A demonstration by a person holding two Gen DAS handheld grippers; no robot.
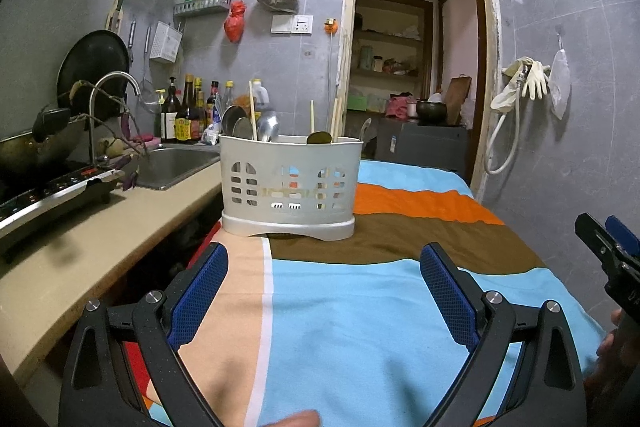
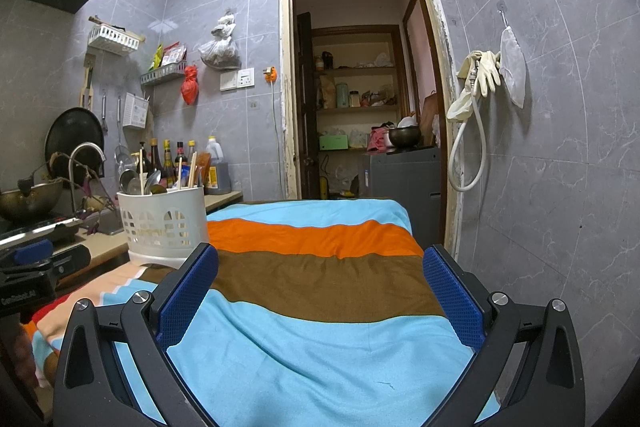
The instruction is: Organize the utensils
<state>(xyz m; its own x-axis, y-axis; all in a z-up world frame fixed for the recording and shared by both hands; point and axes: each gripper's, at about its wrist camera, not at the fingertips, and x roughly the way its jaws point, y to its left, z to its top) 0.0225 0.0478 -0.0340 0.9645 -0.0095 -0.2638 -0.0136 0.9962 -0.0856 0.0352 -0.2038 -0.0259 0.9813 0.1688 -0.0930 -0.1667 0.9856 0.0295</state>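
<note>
White plastic utensil caddy (image 1: pixel 289 183), stocked with spoons (image 1: pixel 267 126) and chopsticks (image 1: pixel 253 110), is seen on the striped-cloth table (image 1: pixel 360 299) facing the released left tongs (image 1: pixel 324 291), while only the right view shows the released right tongs (image 2: pixel 318 293) over bare cloth.

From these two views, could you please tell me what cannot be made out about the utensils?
- Lower ends of the spoons and chopsticks: hidden by the white caddy wall, both views.
- Exact utensil count: they overlap; too small in the right wrist view.
- Caddy compartments: interior hidden from this low angle.
</note>
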